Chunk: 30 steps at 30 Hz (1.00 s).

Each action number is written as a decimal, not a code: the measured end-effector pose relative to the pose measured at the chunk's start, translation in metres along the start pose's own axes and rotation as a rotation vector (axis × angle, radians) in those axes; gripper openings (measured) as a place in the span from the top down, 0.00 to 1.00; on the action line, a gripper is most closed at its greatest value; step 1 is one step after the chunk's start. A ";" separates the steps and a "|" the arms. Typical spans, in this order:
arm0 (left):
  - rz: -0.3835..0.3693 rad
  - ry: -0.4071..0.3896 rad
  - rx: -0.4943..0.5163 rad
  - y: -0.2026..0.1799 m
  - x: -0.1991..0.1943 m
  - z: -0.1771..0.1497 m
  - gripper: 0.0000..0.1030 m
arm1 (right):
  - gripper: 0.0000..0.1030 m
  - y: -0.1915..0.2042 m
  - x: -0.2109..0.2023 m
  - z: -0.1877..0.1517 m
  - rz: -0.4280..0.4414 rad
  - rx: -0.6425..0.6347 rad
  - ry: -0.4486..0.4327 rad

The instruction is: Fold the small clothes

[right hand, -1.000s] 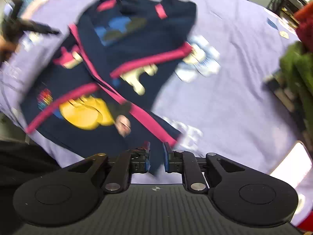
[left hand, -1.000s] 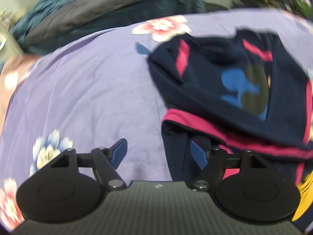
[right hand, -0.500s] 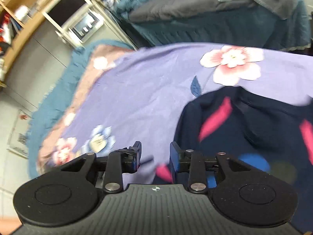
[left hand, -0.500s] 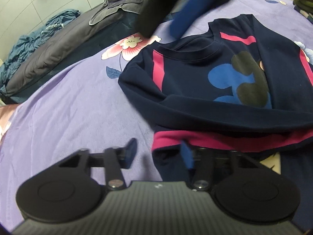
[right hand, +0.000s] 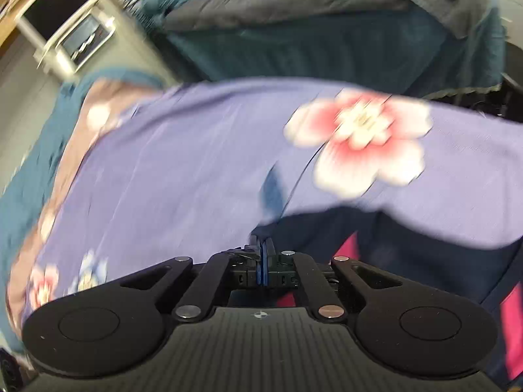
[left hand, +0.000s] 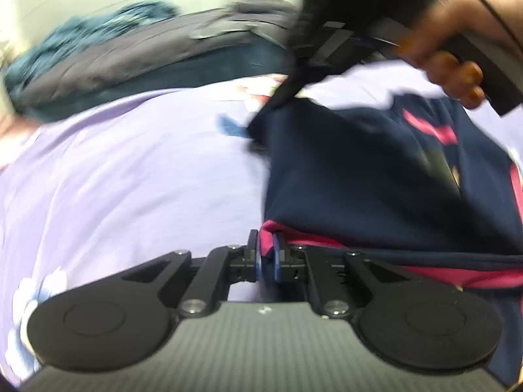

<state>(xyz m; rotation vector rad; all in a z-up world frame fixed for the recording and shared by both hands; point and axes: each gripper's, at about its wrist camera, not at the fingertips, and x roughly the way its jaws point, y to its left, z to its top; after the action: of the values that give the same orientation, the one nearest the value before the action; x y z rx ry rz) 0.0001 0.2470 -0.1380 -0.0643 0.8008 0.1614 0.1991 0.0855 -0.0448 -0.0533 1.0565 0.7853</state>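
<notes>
On the purple floral sheet (left hand: 130,170) | navy top (left hand: 376,176) lies right of our left gripper (left hand: 266,254); jaws clamped on its pink hem (left hand: 266,238) | right gripper (right hand: 263,254) clamped on far navy corner; edge between both grips runs away from us | we judge next: lift, fold across

The top (left hand: 376,176) is navy with pink bands. The sheet (right hand: 183,176) is lilac, printed with pink-and-white flowers and a blue leaf. Both claws (left hand: 267,254) (right hand: 263,258) are black with blue pads. The bedding (right hand: 327,42) behind is teal and grey.
</notes>
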 end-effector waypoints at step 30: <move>-0.082 0.229 -0.021 -0.103 -0.114 -0.062 0.33 | 0.47 -0.095 -0.204 -0.288 -0.190 -0.232 0.205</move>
<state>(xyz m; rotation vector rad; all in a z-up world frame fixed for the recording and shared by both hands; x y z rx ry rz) -0.1045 0.1248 -0.1000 -0.1366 1.0229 0.0856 -0.0138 -0.2109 -0.0624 -0.4342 1.1300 0.7366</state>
